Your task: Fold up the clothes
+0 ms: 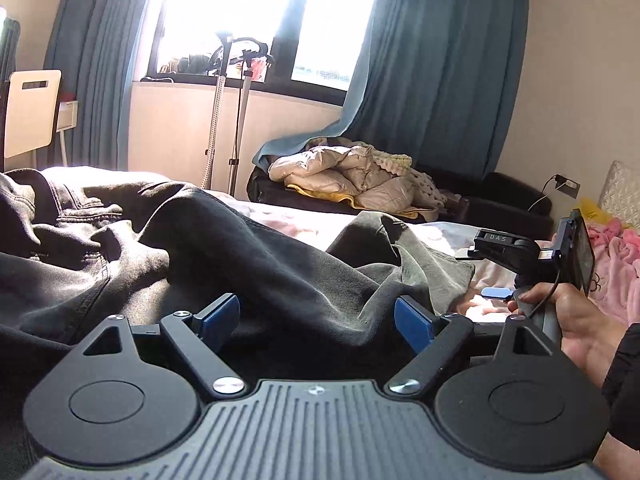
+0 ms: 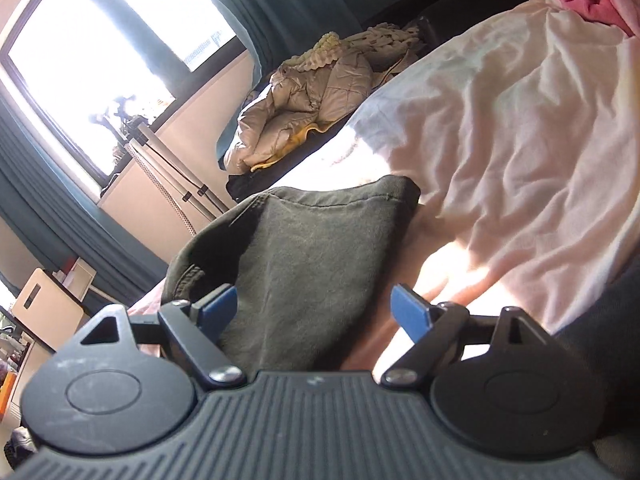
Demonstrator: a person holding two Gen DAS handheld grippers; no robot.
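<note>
Dark grey jeans (image 1: 224, 240) lie crumpled across the bed, waistband at the far left, one leg running right to a faded hem (image 1: 420, 256). My left gripper (image 1: 316, 318) stands open low over the cloth, whose folds rise just ahead of its blue pads (image 1: 218, 318). In the right wrist view the leg's hem end (image 2: 304, 256) lies between the wide-apart jaws of my right gripper (image 2: 314, 308), close to the left pad; the right pad is clear of it. That gripper is open. A hand (image 1: 580, 320) holds it at the right edge of the left wrist view.
A pale wrinkled sheet (image 2: 500, 140) covers the bed, with a pink blanket (image 1: 616, 256) at its right end. Beyond the bed a black sofa (image 1: 504, 192) carries a beige quilted jacket (image 1: 352, 176). Blue curtains (image 1: 440, 80), a window, a stand (image 1: 240, 112) and a pale chair (image 1: 32, 112) lie behind.
</note>
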